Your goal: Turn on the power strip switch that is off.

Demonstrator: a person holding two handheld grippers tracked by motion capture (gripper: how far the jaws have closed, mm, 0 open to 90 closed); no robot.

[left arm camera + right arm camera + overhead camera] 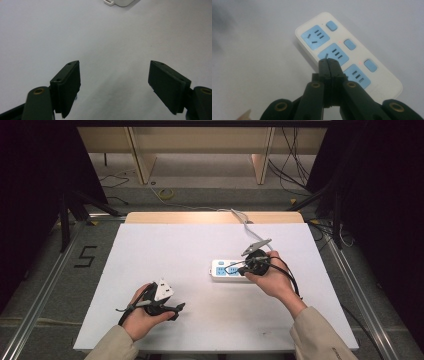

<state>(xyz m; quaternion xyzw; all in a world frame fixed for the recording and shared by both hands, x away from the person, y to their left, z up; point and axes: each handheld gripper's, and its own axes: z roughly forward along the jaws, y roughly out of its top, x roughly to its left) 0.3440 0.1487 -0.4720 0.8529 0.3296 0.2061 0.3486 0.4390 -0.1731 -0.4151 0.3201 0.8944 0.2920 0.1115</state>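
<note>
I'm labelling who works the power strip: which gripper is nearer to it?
Right. The right gripper sits shut over the power strip, by its middle socket. The left gripper is open, well short of it on bare table.

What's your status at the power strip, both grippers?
Left gripper open, empty. Right gripper shut, tips over power strip middle socket. Nothing in the way.

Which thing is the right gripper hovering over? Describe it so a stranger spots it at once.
On the white table, look right of centre, just under the right gripper. There lies a white power strip, flat and oblong. Its three pale blue socket panels, each with a blue button beside it, set it apart.
</note>
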